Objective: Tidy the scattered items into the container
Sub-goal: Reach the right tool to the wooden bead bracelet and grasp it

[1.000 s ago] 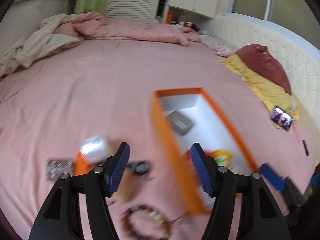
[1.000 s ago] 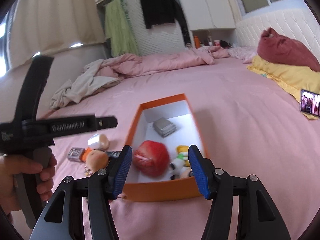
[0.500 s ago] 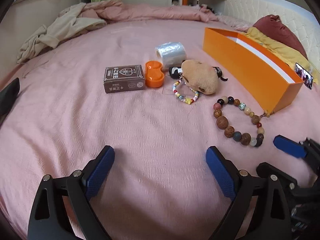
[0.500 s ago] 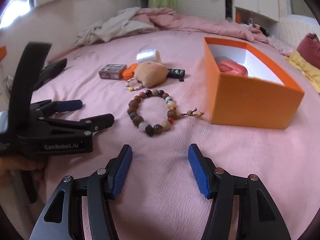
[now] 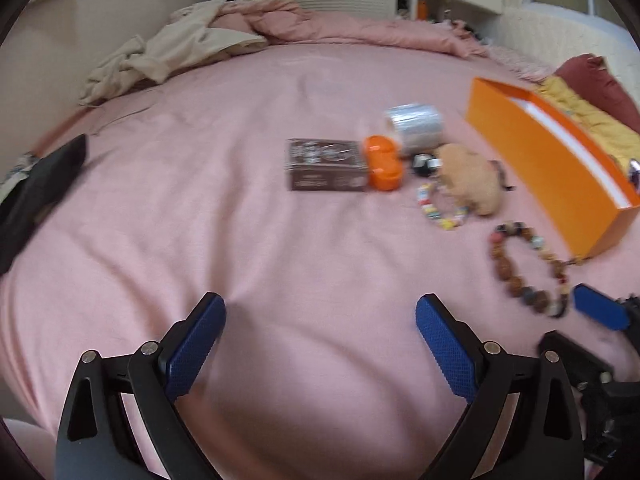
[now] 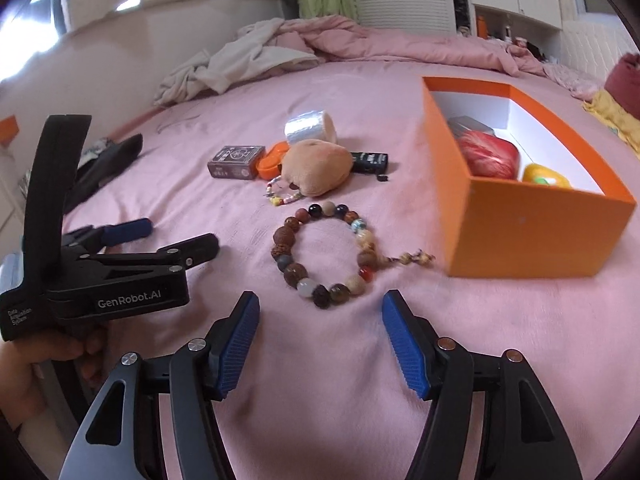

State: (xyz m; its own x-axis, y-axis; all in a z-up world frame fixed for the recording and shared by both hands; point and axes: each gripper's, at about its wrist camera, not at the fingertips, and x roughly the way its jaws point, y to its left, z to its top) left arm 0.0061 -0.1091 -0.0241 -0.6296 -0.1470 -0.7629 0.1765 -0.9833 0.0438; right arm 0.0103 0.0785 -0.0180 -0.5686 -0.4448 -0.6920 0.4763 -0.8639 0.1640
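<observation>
Between your right gripper's (image 6: 320,340) blue pads nothing is held; its jaws are opening, and the big-bead bracelet (image 6: 326,256) lies just ahead of the tips on the pink bedspread (image 6: 500,340). Your left gripper (image 5: 320,354) stands wide and empty, with only bare cover in front of it.

Past the bracelet sit the tan plush toy (image 6: 316,170), a thin bracelet of small coloured beads (image 6: 282,194) at its near edge, the card box (image 6: 236,161), the orange case (image 6: 271,162), the clear tape roll (image 6: 310,128) and a small black item (image 6: 370,162). To the right of your right gripper stands the orange box (image 6: 532,236).

I judge the bead bracelet light but limp: hard, round beads on a cord, likely to roll out of a shallow pinch and sag once lifted. Take it across a single bead or two on the nearest arc, pads pressing into the soft bedding.

Only the right wrist view looks into the box, showing a red object (image 6: 488,156) and a yellow one (image 6: 546,176) inside; the left view shows just its outer wall (image 5: 548,164). The left view is blurred.
</observation>
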